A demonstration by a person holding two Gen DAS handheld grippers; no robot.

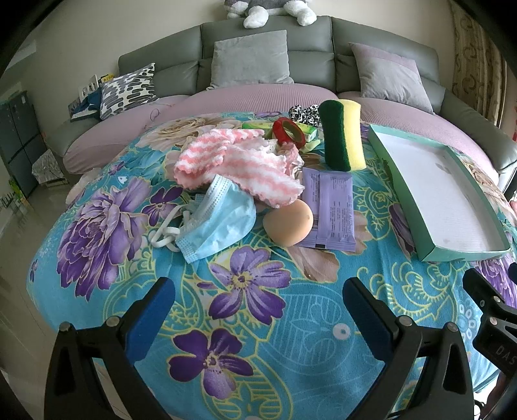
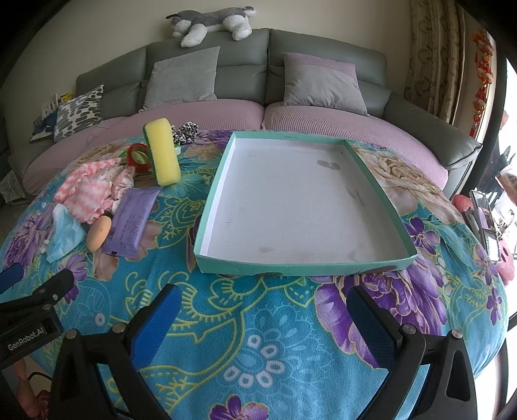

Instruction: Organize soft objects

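Observation:
A pile of soft things lies on the floral cloth: a pink-and-white striped cloth [image 1: 232, 164], a blue face mask [image 1: 219, 223], a beige egg-shaped sponge [image 1: 289, 223], a purple packet [image 1: 329, 210], a yellow-and-green sponge [image 1: 344, 135], a red tape roll [image 1: 287, 131] and a leopard scrunchie [image 1: 303, 111]. An empty teal tray [image 2: 210, 200] sits to their right. My left gripper [image 1: 258, 297] is open and empty, near the pile's front. My right gripper [image 2: 263, 303] is open and empty, just before the tray's front wall.
The table is covered by a blue floral cloth [image 2: 258, 339]. A grey sofa [image 2: 268, 80] with cushions stands behind it, a plush dog [image 2: 213, 22] on its back. Small items lie at the table's far right edge [image 2: 491, 219].

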